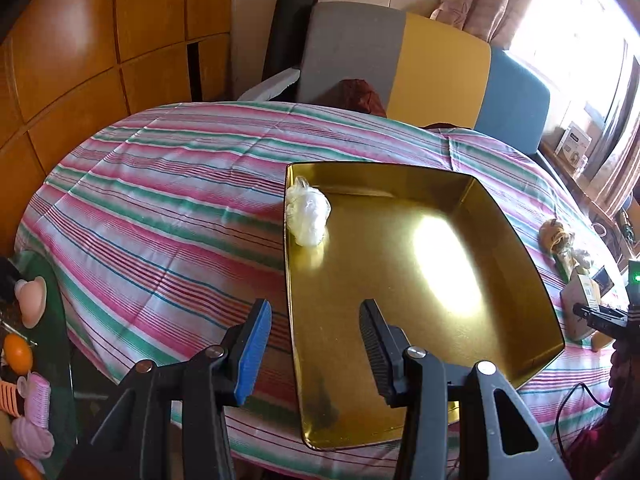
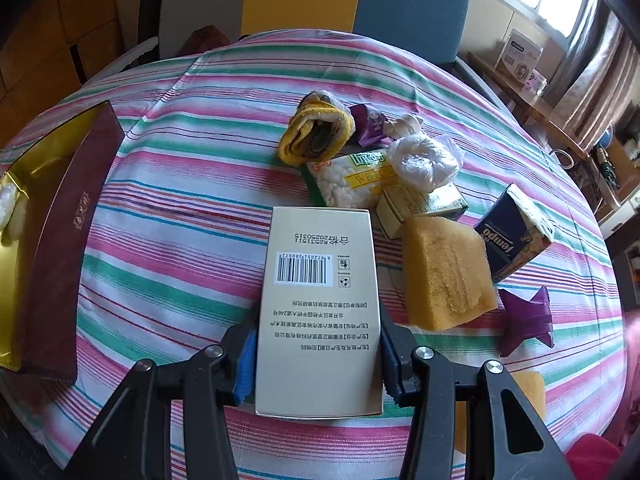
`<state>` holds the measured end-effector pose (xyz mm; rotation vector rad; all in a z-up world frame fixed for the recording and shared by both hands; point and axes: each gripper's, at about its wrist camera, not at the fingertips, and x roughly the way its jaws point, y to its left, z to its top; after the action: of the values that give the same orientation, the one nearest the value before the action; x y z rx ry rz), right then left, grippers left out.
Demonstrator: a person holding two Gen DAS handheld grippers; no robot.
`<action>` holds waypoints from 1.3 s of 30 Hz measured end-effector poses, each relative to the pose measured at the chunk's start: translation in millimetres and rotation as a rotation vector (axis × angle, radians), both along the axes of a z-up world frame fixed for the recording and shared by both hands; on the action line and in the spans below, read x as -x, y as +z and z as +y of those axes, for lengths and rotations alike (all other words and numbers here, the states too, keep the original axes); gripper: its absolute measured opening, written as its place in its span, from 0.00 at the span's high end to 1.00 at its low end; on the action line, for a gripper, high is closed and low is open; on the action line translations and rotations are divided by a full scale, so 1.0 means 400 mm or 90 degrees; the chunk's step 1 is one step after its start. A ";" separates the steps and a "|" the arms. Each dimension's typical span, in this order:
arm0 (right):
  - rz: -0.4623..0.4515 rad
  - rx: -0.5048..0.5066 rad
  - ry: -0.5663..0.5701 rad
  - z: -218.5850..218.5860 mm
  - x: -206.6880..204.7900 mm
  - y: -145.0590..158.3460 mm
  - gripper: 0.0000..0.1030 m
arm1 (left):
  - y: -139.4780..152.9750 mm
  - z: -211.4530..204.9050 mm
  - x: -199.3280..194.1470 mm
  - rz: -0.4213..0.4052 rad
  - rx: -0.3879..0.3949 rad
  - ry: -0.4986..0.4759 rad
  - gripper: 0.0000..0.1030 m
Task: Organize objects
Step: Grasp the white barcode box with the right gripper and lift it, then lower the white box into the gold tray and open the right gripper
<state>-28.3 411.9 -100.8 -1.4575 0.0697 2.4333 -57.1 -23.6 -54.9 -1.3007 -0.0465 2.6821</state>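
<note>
Two grippers share the job: the right gripper (image 2: 318, 354) pinches a cream barcode box (image 2: 320, 308) between its fingers, which press its long sides near the closer end, so the carton juts straight forward, likely lifted just above the striped tabletop (image 2: 180, 208). Holding it by the narrow width probably keeps it level for carrying to the gold tray (image 1: 400, 280), which sits to the left and already holds one white plastic bundle (image 1: 307, 211) in its far left corner. A sponge (image 2: 446, 272), tissue pack (image 2: 516, 236) and rolled yellow cloth (image 2: 316, 132) wait beside the box. The left gripper (image 1: 316, 344) hovers over the tray's near edge, fingers spread and empty, pointing forward.
</note>
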 end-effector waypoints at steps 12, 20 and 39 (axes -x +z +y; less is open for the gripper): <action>0.105 0.047 0.117 -0.224 0.008 0.249 0.51 | 0.035 -0.002 -0.015 0.026 0.000 0.002 0.55; 0.026 0.112 0.320 -0.596 0.094 0.216 0.51 | 0.034 -0.064 -0.018 0.019 -0.013 0.040 0.55; -0.070 0.146 0.271 -0.916 0.338 0.006 0.51 | -0.017 -0.240 -0.012 -0.022 -0.054 0.129 0.55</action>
<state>-163.3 45.7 -98.5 -1.8661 0.0147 2.7424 -52.4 -119.7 -61.8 -1.3839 -0.3079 2.7872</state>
